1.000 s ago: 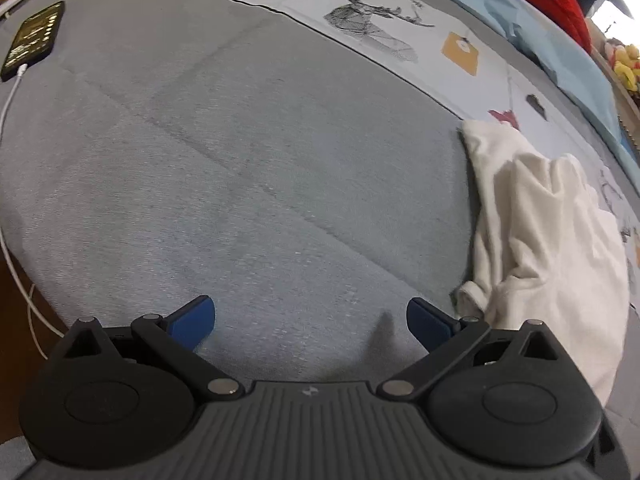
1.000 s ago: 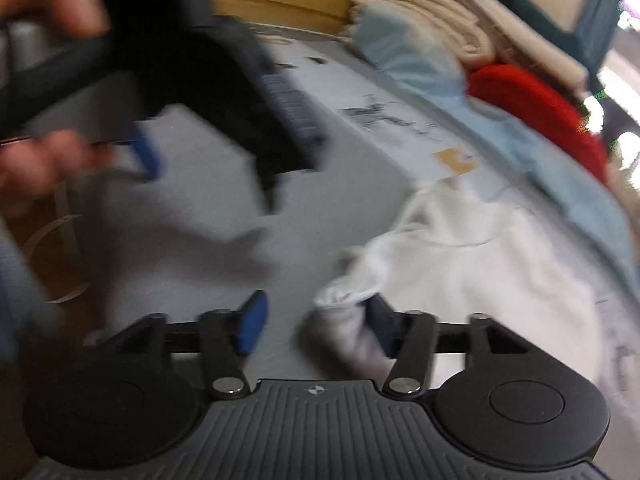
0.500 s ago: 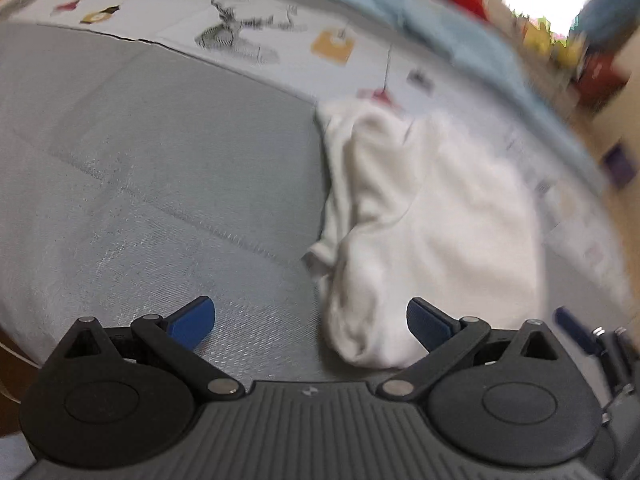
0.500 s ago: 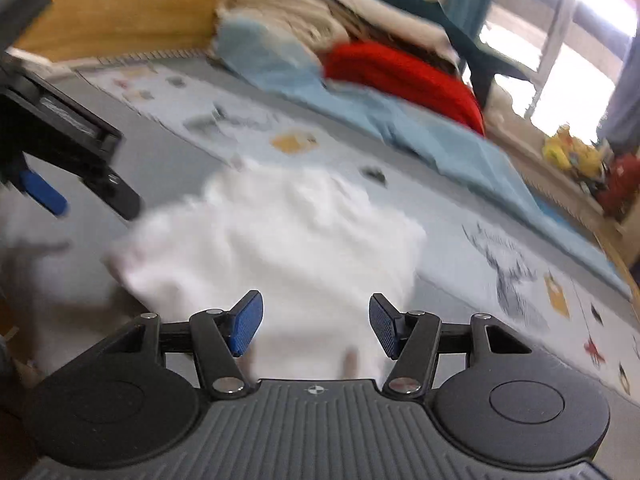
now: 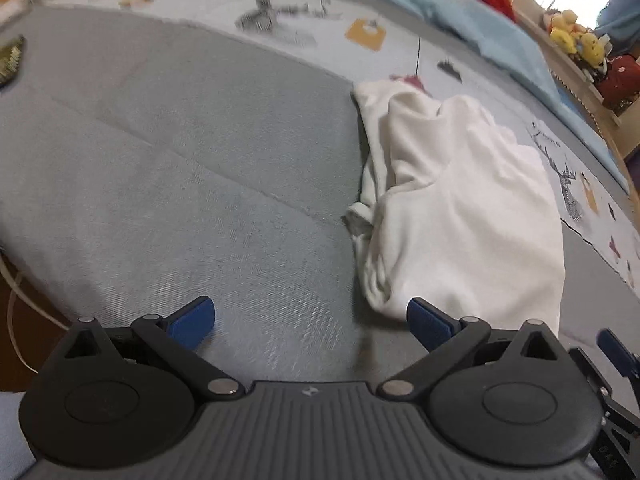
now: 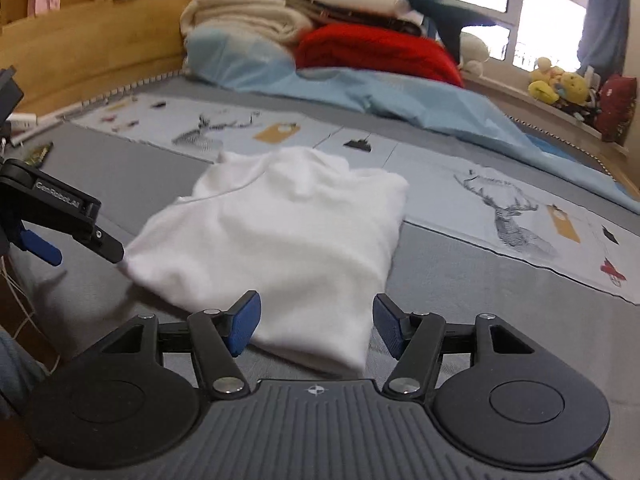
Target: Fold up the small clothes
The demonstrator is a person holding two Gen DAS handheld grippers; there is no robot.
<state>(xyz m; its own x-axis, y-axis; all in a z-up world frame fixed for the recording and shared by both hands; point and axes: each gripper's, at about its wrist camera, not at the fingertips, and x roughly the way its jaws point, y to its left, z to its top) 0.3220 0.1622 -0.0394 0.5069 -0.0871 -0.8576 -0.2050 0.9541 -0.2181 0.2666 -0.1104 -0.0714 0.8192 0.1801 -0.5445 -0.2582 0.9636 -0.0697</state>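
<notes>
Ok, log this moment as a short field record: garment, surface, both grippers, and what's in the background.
garment: white garment, loosely folded and rumpled, lying flat
surface: grey blanket over a deer-print sheet
left gripper: open, empty, beside the garment's near corner
right gripper: open, empty, straddling the garment's near edge, no grip
background: red blanket, folded bedding stack, plush toys at the window
fold status: not neat yet
</notes>
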